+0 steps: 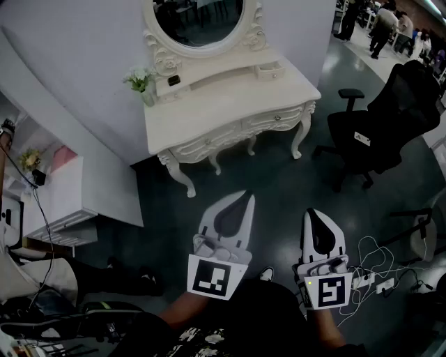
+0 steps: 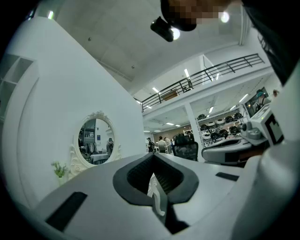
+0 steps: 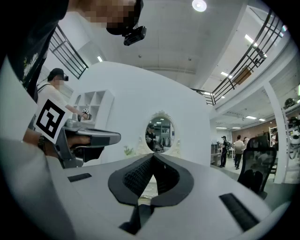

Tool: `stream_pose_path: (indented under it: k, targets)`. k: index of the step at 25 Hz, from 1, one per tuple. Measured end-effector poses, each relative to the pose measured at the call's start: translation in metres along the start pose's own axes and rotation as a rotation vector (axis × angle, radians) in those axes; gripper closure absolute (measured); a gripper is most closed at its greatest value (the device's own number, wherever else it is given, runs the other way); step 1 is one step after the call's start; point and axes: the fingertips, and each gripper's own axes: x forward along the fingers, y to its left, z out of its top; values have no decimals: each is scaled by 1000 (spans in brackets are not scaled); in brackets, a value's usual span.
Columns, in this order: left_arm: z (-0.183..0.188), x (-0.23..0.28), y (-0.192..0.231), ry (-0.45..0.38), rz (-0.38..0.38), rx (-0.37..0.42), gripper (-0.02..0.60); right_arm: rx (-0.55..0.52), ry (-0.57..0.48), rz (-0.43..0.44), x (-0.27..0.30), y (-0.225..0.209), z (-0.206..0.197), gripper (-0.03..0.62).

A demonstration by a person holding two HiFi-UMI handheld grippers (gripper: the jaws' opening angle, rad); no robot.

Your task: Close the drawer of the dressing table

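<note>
Fingers (image 1: pixel 208 223) together, left gripper (image 1: pixel 249 198), right gripper (image 1: pixel 311 212), dressing table (image 1: pixel 209 115) mirror (image 1: pixel 198 21) cropped

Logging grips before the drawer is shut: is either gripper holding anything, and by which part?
Nothing is held. The left gripper and the right gripper both have jaws together and empty, apart from the dressing table.

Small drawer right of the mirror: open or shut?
Open, slightly: the small drawer juts forward of the dressing table's upper shelf front.
</note>
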Motion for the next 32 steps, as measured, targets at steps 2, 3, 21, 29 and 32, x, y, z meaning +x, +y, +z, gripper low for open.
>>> stream_pose_path:
  k: [2,3,21,29,32]
  targets:
    - [1,3,-2,-2,3,-4,580,0,-5,-2,1,-3,0,597]
    - [1,5,-2,-3,3,-1,580,1,-6,0,2,-5,0,597]
    - [-4,9,-34,37,95,24,580,-13,-58,80,-17,-42,-10,595]
    - [-8,13,-51,53,109,35,580,-20,-21,85,-23,-57,-22,595]
    - [-9,18,-52,53,111,36,580,-16,-24,89,-20,-61,-24,595]
